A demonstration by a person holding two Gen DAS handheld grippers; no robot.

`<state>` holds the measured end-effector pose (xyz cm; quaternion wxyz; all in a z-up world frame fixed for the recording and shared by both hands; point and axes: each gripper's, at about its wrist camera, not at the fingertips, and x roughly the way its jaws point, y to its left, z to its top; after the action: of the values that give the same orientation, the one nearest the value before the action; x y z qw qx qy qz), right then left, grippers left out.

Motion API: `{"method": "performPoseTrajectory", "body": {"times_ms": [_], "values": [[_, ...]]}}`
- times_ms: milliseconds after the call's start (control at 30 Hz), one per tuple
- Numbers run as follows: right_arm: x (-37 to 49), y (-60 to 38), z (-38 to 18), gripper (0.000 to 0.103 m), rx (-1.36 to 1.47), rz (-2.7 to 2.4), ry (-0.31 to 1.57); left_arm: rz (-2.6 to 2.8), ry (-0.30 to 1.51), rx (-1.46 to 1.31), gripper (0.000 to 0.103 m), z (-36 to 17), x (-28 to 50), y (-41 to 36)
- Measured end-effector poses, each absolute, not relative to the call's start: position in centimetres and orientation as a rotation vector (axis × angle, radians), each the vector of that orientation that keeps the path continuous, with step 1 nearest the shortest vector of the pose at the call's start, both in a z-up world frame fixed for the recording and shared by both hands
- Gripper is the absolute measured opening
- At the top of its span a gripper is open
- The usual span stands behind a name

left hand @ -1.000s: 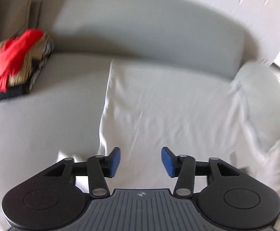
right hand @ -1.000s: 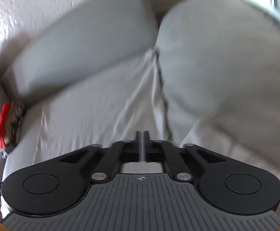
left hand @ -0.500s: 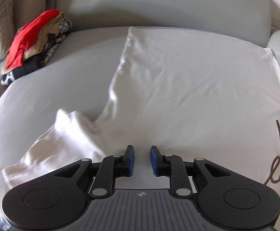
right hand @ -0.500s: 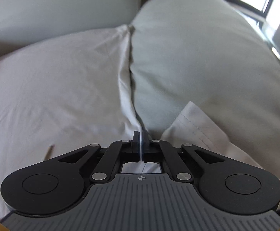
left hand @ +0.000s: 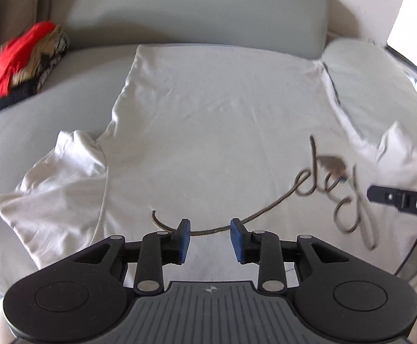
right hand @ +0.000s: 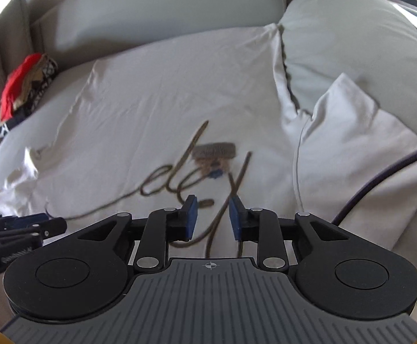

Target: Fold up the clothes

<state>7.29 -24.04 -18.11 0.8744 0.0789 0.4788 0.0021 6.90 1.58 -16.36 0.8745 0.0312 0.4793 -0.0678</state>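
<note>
A white T-shirt (left hand: 214,120) lies spread flat on a grey sofa seat, printed side up, with a brown script design (left hand: 320,183) near its chest. It also shows in the right wrist view (right hand: 162,106), with the design (right hand: 205,169) just ahead of the fingers. Its left sleeve (left hand: 56,183) is rumpled; its right sleeve (right hand: 349,132) lies against the sofa arm. My left gripper (left hand: 210,239) is open and empty over the shirt's near edge. My right gripper (right hand: 212,218) is open and empty above the print.
A pile of folded clothes (left hand: 22,66) with a red piece on top sits at the far left of the seat, also in the right wrist view (right hand: 22,91). The sofa backrest (left hand: 197,11) stands behind. A padded arm (right hand: 352,37) rises on the right. A black cable (right hand: 386,177) crosses the right sleeve.
Both grippers have opened and pulled back from the shirt; the right one was shut on the shirt's edge half a second ago. The shirt now lies flat with its print in view.
</note>
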Motion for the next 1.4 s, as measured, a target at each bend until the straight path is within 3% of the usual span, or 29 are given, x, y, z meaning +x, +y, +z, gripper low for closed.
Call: {"method": "performPoseTrajectory", "body": {"times_ms": [200, 300, 400, 467, 633, 767, 1000, 1233, 1267, 1367, 1400], "values": [[1.7, -27.3, -18.9, 0.034, 0.222, -0.121, 1.157, -0.121, 1.084, 0.120, 0.030, -17.0, 4.3, 1.7], [-1.6, -28.4, -17.7, 0.031, 0.305, -0.107, 1.160, -0.172, 1.208, 0.078, 0.031, -16.4, 2.9, 2.8], [-3.9, -28.3, -16.1, 0.035, 0.375, -0.027, 1.084, -0.233, 1.221, 0.067, 0.032, -15.7, 1.2, 3.3], [-4.0, -27.3, -16.3, 0.043, 0.379, 0.011, 1.043, -0.260, 1.151, 0.079, 0.039, -14.9, 0.0, 2.9], [-2.9, -25.2, -18.5, 0.042, 0.349, 0.048, 0.978, -0.306, 1.031, 0.125, 0.043, -14.6, -0.2, 0.3], [-2.6, -25.5, -19.1, 0.033, 0.390, 0.077, 0.892, -0.310, 1.003, 0.143, 0.043, -15.5, 1.3, -1.8], [-3.3, -26.1, -20.2, 0.033, 0.443, 0.046, 0.773, -0.293, 0.963, 0.111, 0.043, -16.6, 2.6, -2.8], [-6.2, -24.4, -18.8, 0.035, 0.266, 0.023, 0.498, -0.234, 0.930, 0.018, 0.042, -16.3, 2.3, -0.5], [-6.3, -24.0, -18.6, 0.036, 0.253, 0.031, 0.484, -0.230, 0.932, 0.011, 0.042, -16.3, 2.4, -0.3], [-6.0, -24.8, -18.1, 0.061, 0.416, 0.148, 0.524, -0.218, 0.935, -0.012, 0.042, -16.2, 2.4, 0.4], [-5.7, -25.5, -18.0, 0.062, 0.517, 0.199, 0.548, -0.214, 0.937, -0.019, 0.042, -16.2, 2.5, 0.6]]}}
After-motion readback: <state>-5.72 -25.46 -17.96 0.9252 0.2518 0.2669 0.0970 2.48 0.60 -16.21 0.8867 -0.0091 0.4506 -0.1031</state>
